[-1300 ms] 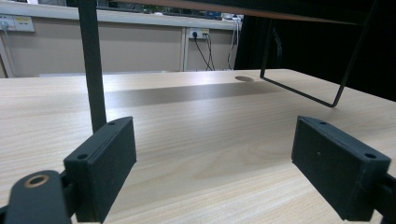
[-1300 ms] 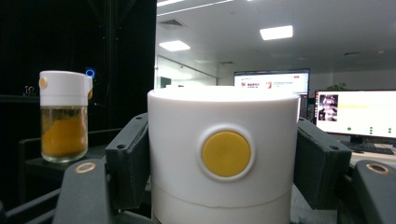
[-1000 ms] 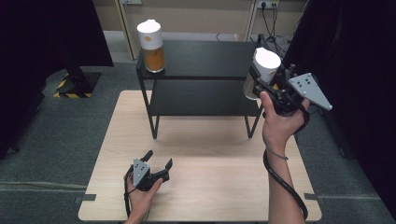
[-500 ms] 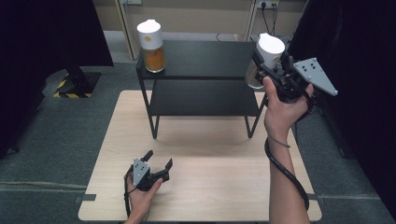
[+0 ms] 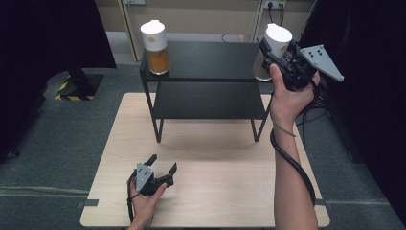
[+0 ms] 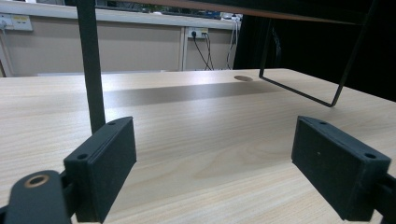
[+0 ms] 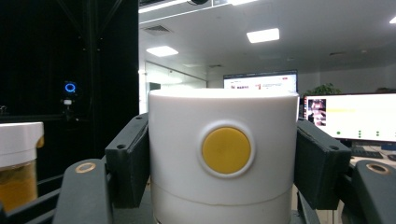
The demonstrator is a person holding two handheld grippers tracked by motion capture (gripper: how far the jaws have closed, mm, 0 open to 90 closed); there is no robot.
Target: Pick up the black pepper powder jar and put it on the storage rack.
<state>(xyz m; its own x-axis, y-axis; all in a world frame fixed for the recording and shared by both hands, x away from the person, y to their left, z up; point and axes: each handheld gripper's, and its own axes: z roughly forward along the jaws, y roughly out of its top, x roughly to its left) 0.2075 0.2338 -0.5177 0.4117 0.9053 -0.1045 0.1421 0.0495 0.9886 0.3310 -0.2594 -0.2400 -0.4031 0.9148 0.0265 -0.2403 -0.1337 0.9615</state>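
A white-lidded jar [image 5: 274, 48] sits at the right end of the black shelf's [image 5: 210, 60] top level, the right gripper [image 5: 287, 60] with its fingers [image 7: 128, 158] clamped on the lid; whether it is being placed or removed cannot be told. A second jar [image 5: 155, 47] stands at the top's left end. The left gripper [image 5: 160, 170], fingers spread and empty, rests near the bench's [image 5: 230, 182] front edge.

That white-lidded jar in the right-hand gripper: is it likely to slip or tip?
The jar looks rigid, so the right gripper probably won't squash it. Its smooth white lid may be slippery. Being tall and narrow, it could tip near the shelf edge.
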